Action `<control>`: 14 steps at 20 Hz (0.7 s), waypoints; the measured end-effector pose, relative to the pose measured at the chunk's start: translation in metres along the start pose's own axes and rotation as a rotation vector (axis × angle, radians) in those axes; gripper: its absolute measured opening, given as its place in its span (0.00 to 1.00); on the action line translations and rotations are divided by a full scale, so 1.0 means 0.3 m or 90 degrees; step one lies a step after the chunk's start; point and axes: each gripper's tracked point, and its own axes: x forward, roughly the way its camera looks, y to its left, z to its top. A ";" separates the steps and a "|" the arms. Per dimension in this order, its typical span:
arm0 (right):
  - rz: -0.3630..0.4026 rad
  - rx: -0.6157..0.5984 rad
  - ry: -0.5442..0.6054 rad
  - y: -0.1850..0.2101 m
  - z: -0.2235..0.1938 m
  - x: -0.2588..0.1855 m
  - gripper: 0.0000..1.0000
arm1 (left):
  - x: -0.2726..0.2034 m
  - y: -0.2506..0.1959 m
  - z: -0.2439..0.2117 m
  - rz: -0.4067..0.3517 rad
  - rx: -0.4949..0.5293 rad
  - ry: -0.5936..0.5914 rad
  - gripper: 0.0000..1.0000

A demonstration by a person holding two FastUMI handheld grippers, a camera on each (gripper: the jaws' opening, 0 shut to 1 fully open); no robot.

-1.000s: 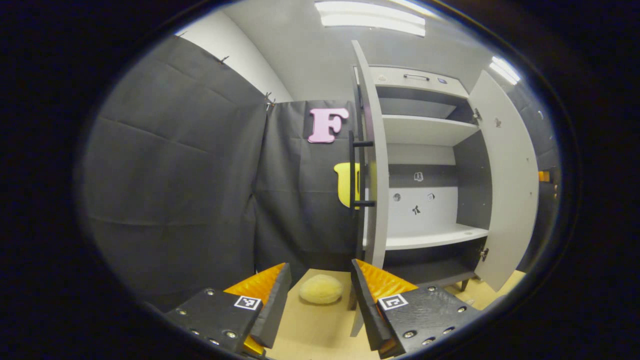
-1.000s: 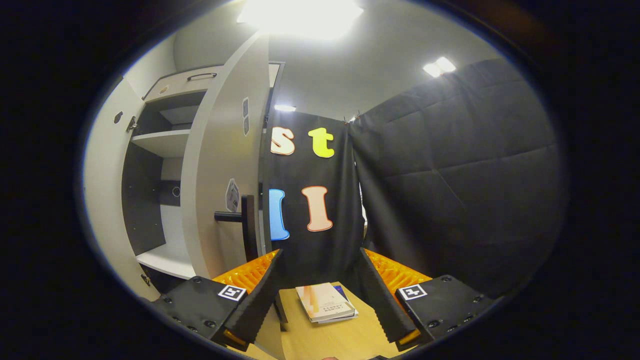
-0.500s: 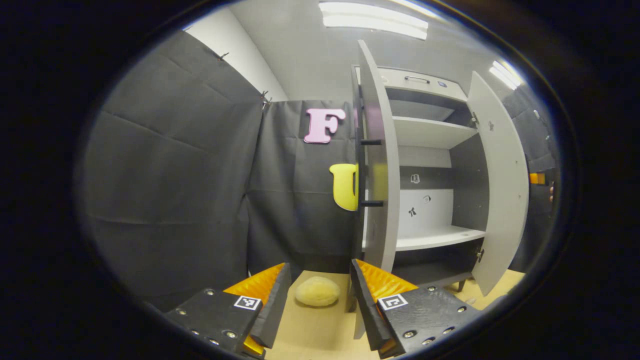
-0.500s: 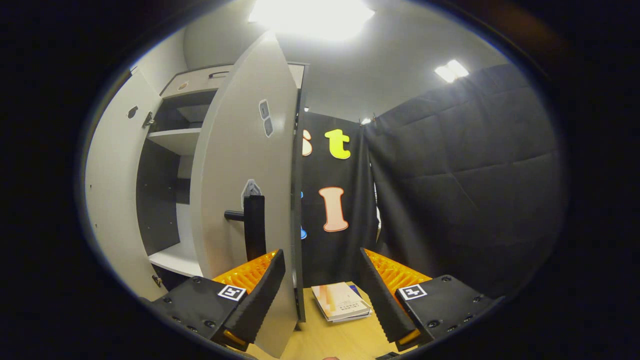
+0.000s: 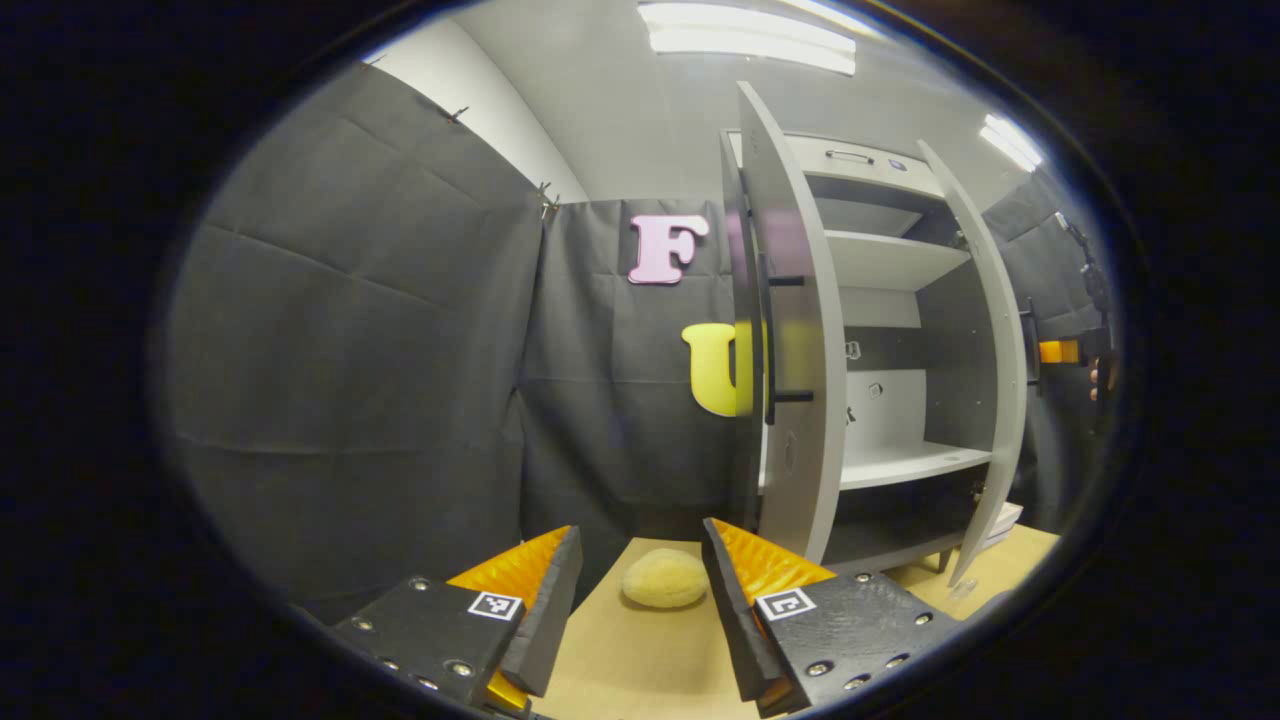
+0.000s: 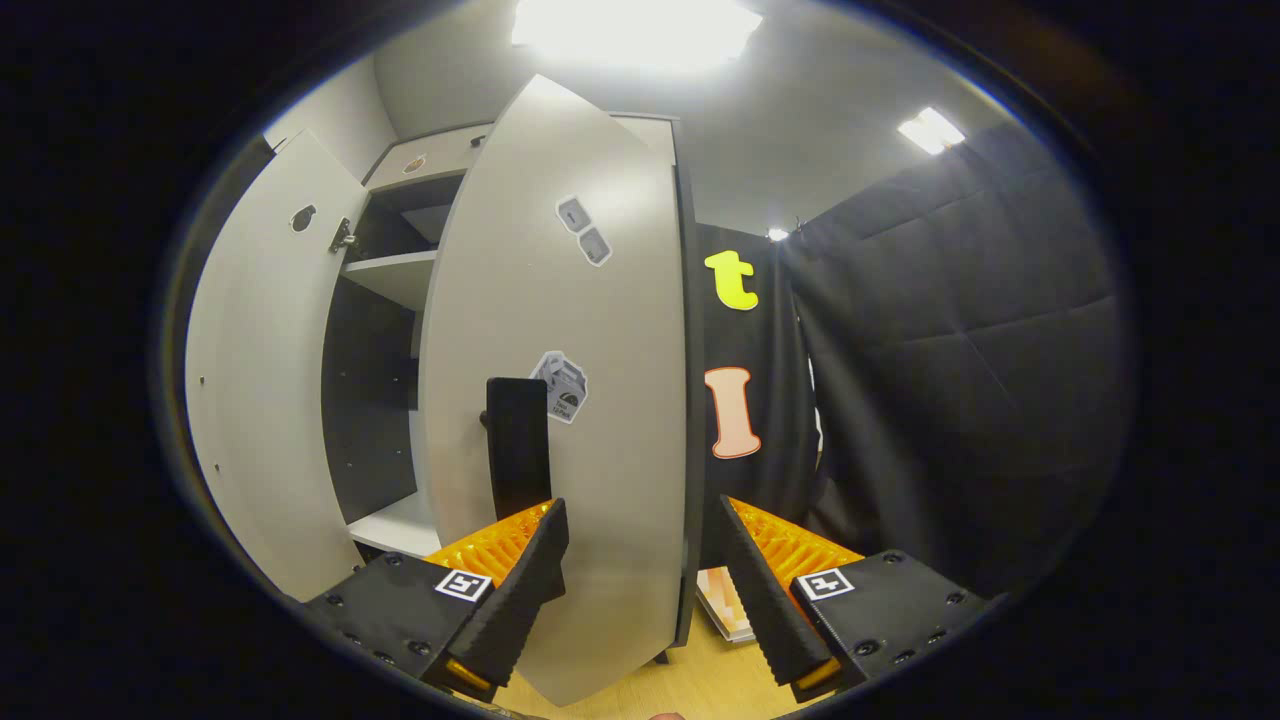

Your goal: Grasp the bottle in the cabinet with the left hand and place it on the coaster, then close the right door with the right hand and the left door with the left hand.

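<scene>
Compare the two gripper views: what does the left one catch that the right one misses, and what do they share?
Left gripper view alone: a yellow sponge on the table ahead of the open left gripper.

Right gripper view alone: the black door handle on the right door's outer face and a book past the open right gripper.

Both: the cabinet's left door, right door and bare shelves.
</scene>
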 end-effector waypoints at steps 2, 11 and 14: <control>0.019 0.007 0.005 0.047 -0.013 0.012 0.95 | -0.019 0.019 -0.008 0.004 0.000 0.005 0.70; 0.012 0.001 0.012 0.023 -0.041 -0.039 0.92 | 0.037 0.044 0.031 0.002 -0.011 0.017 0.70; 0.006 0.002 0.018 -0.026 -0.070 -0.086 0.95 | 0.105 0.024 0.107 -0.007 -0.020 0.000 0.69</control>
